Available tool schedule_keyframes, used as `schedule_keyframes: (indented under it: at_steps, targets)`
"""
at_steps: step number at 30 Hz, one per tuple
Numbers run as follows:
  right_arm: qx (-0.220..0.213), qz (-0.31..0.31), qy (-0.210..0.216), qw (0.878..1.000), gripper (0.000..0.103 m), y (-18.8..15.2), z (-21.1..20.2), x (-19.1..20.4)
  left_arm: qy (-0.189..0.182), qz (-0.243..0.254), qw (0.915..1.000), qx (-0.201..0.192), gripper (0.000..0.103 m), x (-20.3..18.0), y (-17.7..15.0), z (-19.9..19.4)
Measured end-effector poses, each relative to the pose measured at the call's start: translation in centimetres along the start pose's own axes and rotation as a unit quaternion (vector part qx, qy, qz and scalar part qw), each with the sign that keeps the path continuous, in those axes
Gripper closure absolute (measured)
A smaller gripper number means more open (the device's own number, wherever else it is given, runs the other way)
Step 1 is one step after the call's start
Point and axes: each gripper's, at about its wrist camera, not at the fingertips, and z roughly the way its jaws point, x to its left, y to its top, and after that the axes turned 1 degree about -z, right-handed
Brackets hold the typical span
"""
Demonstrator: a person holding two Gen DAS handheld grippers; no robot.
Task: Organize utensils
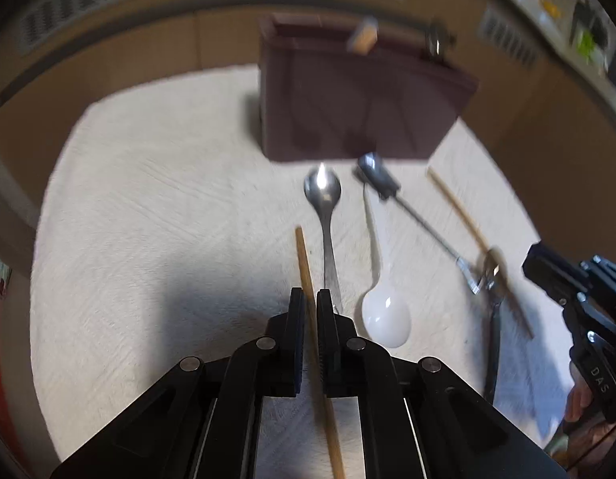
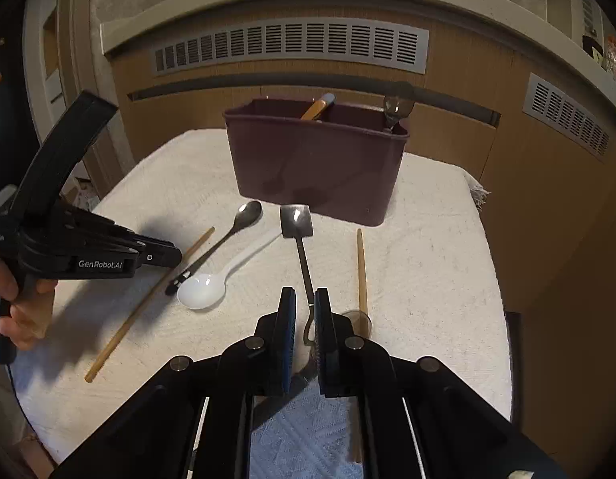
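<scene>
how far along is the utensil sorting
Done: two utensils already stand in the maroon bin. In hand: left gripper pinches a chopstick; right gripper pinches the square-headed spoon. Left on the cloth: metal spoon, white spoon, second chopstick.

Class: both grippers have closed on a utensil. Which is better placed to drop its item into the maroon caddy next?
Probably the right gripper: its square-headed spoon points at the caddy.

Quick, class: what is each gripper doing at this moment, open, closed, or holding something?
Left gripper: closed on a wooden chopstick.
Right gripper: closed on the thin handle of a small metal spatula.
</scene>
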Motion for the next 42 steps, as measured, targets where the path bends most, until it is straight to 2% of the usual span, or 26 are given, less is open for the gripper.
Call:
schedule_keyframes:
  at_steps: [1,3,5,7,9,11,12,14,16,18,21,25,29,34,37,42]
  targets:
    - [0.007,0.001,0.002,1.000,0.096,0.1,-0.1,-0.1,-0.007,-0.020,0.9995,-0.026,0.097,0.2,-0.7,-0.9]
    - [0.032,0.021,0.003,0.999,0.094,0.0,0.2,-1.1,-0.004,-0.036,0.9983,-0.045,0.097,0.4,-1.7,-1.7]
    - [0.075,0.061,0.011,0.995,0.087,-0.6,0.8,-2.0,0.003,-0.042,0.9980,-0.046,0.097,0.7,-2.2,-2.0]
    - [0.126,0.097,0.033,0.987,0.087,-1.7,1.8,-2.3,-0.006,-0.055,0.9975,-0.043,0.095,1.1,-2.6,-2.4]
    - [0.152,0.138,0.045,0.978,0.087,-2.8,2.6,-2.3,-0.005,-0.064,0.9966,-0.052,0.095,1.6,-3.0,-3.0]
    - [0.168,0.161,0.033,0.972,0.079,-3.4,3.6,-1.9,0.005,-0.069,0.9957,-0.061,0.095,1.8,-3.2,-3.3]
    - [0.152,0.169,0.011,0.974,0.075,-3.2,3.5,-1.7,0.007,-0.072,0.9954,-0.063,0.093,1.9,-3.3,-3.2]
    - [0.152,0.166,-0.020,0.974,0.066,-2.5,4.3,-1.3,0.004,-0.080,0.9952,-0.057,0.086,2.3,-3.6,-3.1]
    - [0.147,0.162,-0.038,0.975,0.065,-1.8,5.2,-1.3,0.004,-0.083,0.9951,-0.054,0.074,2.7,-4.0,-3.0]
    - [0.140,0.146,-0.053,0.978,0.065,-1.3,6.0,-0.9,0.005,-0.088,0.9947,-0.054,0.069,3.1,-4.4,-3.1]
    - [0.129,0.097,-0.075,0.984,0.067,-0.9,6.7,-0.3,0.000,-0.093,0.9947,-0.044,0.069,3.4,-4.8,-2.6]
    - [0.108,0.068,-0.047,0.991,0.071,-0.8,5.5,-0.1,-0.002,-0.077,0.9967,-0.028,0.069,2.9,-5.0,-2.1]
    - [0.071,0.061,-0.037,0.995,0.071,-0.7,2.9,-0.7,-0.011,-0.042,0.9989,-0.018,0.068,1.1,-4.7,-1.6]
    - [0.042,0.065,-0.028,0.997,0.071,-0.4,0.9,-1.9,-0.047,0.022,0.9986,-0.008,0.068,-2.3,-2.3,-0.7]
    - [0.038,0.063,-0.023,0.997,0.071,-0.4,0.7,-2.2,-0.056,0.065,0.9957,0.034,0.068,-4.2,0.9,1.0]
    - [0.040,0.070,-0.011,0.997,0.071,-1.3,0.8,-2.4,-0.002,0.122,0.9855,0.118,0.068,-6.4,5.3,5.5]
